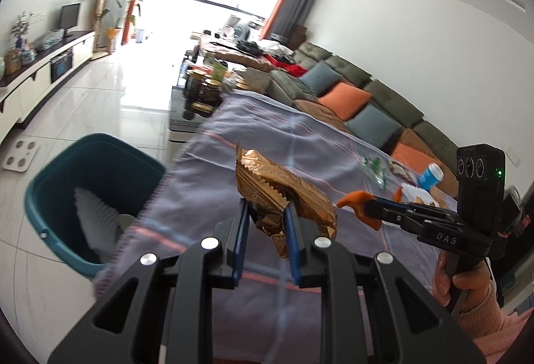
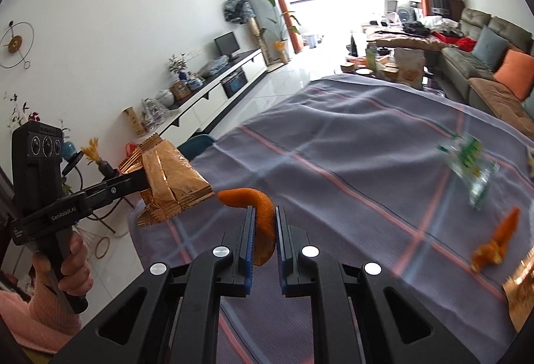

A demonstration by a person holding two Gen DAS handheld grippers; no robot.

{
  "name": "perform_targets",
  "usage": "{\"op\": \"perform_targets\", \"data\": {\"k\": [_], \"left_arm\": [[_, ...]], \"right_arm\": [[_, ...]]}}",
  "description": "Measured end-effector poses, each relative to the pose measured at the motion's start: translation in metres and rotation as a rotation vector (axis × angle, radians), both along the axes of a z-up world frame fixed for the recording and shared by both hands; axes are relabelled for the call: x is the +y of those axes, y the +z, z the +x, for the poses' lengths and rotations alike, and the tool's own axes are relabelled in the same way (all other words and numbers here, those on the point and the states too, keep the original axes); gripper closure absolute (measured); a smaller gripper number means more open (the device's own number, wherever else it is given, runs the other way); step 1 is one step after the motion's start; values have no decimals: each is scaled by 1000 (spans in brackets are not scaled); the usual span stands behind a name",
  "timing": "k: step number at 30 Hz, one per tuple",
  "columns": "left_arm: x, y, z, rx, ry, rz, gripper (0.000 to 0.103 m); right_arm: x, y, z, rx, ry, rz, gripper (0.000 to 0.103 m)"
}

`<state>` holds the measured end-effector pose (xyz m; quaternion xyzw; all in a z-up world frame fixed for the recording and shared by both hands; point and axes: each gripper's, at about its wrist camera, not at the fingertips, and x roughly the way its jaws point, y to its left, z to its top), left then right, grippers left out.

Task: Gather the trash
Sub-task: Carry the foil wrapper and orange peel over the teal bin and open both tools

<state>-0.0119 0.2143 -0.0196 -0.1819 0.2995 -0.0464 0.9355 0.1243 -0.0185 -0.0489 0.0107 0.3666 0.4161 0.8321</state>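
1. Trash is in both grippers: the left gripper (image 1: pixel 265 209) has its jaws clamped on a crinkled gold foil wrapper (image 1: pixel 283 197), and the right gripper (image 2: pixel 265 215) has its jaws closed on a curl of orange peel (image 2: pixel 262 214).
2. Both pieces hang in the air over the grey-blue plaid cloth (image 1: pixel 267 137) that covers the table, near its left edge. The teal bin (image 1: pixel 90 194) stands on the floor just beside that edge, and something pale already lies in it.
3. The step in hand looks like carrying both pieces to the bin. To do it well, keep both grips firm until each piece is plainly over the bin mouth, not over the cloth's hanging edge.
4. The wrapper is light and stiff, so it may catch on the rim or drift; release it low and inside the walls.
5. The peel is held by a narrow part and curls out to one side; a quick swing could work it loose.
6. The two grippers sit close together, so letting go one after the other avoids a knock.
7. More trash waits on the cloth: a green-printed clear wrapper (image 2: pixel 470 163), another orange peel piece (image 2: pixel 497 244) and a blue-and-white paper cup (image 1: pixel 432 175).
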Motion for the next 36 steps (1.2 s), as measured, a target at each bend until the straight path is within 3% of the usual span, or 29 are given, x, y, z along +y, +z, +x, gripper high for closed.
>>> {"op": "perform_targets", "data": {"k": [16, 22, 36], "left_arm": [[78, 8, -27, -15, 220, 35, 81], [104, 3, -28, 14, 293, 53, 81], [137, -21, -14, 92, 363, 50, 81]], "right_arm": [[93, 12, 15, 12, 156, 9, 91], [127, 12, 22, 17, 198, -2, 91], [185, 6, 32, 44, 260, -31, 91]]}}
